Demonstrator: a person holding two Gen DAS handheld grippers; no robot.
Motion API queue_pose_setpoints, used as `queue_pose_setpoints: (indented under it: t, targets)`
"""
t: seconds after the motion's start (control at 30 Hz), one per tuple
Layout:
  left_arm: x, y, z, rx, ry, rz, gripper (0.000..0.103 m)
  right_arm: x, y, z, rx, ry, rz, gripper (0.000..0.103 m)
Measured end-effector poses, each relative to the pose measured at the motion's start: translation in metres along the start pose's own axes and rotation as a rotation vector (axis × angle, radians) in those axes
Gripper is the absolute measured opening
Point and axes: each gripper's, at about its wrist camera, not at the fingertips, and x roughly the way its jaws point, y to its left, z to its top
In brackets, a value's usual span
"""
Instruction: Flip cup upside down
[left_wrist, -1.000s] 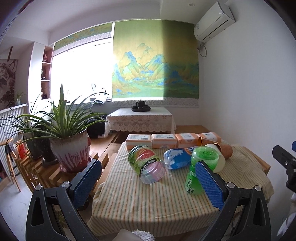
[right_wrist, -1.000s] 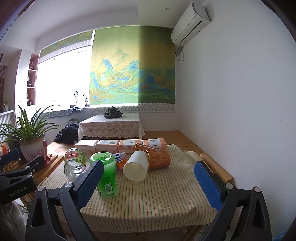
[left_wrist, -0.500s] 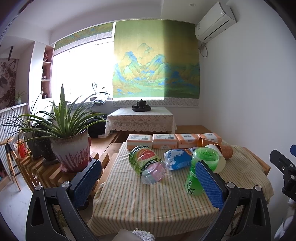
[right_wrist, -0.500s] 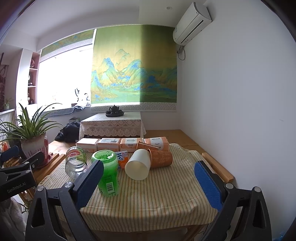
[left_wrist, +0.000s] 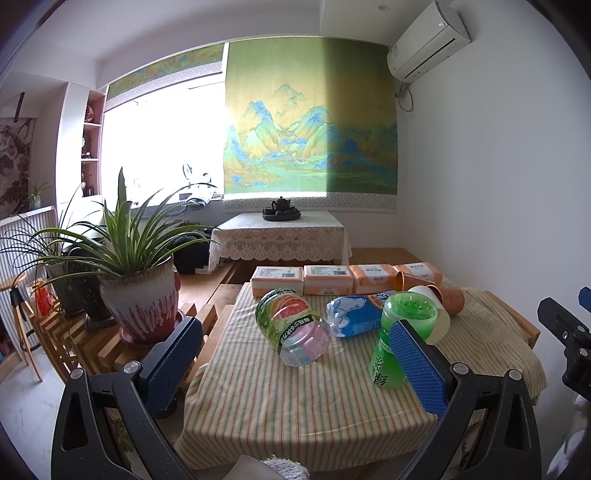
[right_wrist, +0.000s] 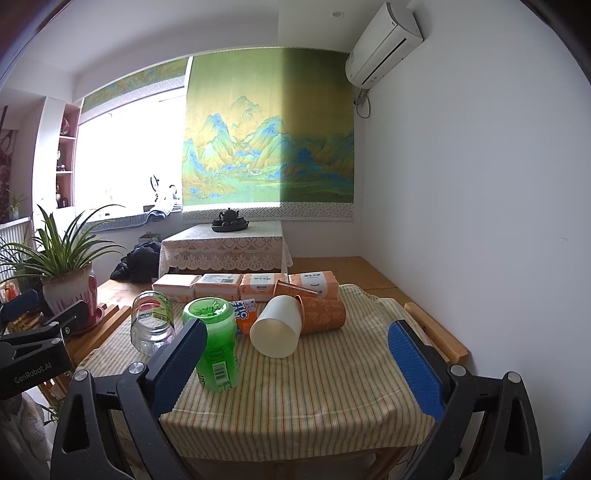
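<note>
An orange paper cup (right_wrist: 291, 323) lies on its side on the striped tablecloth (right_wrist: 314, 391), its white mouth facing me; in the left wrist view (left_wrist: 439, 302) a green bottle partly hides it. A second orange cup (right_wrist: 291, 288) lies behind it against the tissue packs. My right gripper (right_wrist: 295, 365) is open and empty, hovering over the table's near edge in front of the cup. My left gripper (left_wrist: 295, 369) is open and empty at the table's near left.
A green bottle (right_wrist: 216, 343) stands upright left of the cup. A clear jar (left_wrist: 293, 326) lies on its side, with a blue packet (left_wrist: 354, 317) beside it. Several orange tissue packs (right_wrist: 243, 286) line the far edge. Potted plants (left_wrist: 136, 288) stand left of the table.
Both grippers have risen and drawn very slightly closer to the table. Nothing on the table has moved.
</note>
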Motion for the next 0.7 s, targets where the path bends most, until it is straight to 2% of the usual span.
queue_pose_setpoints:
  t: [0.7]
  targets:
    - [0.0042,-0.0017,-0.0016,0.009,0.002,0.005,0.103,0.0043,0.0008,-0.0029,0.003,0.018,0.007,0.097]
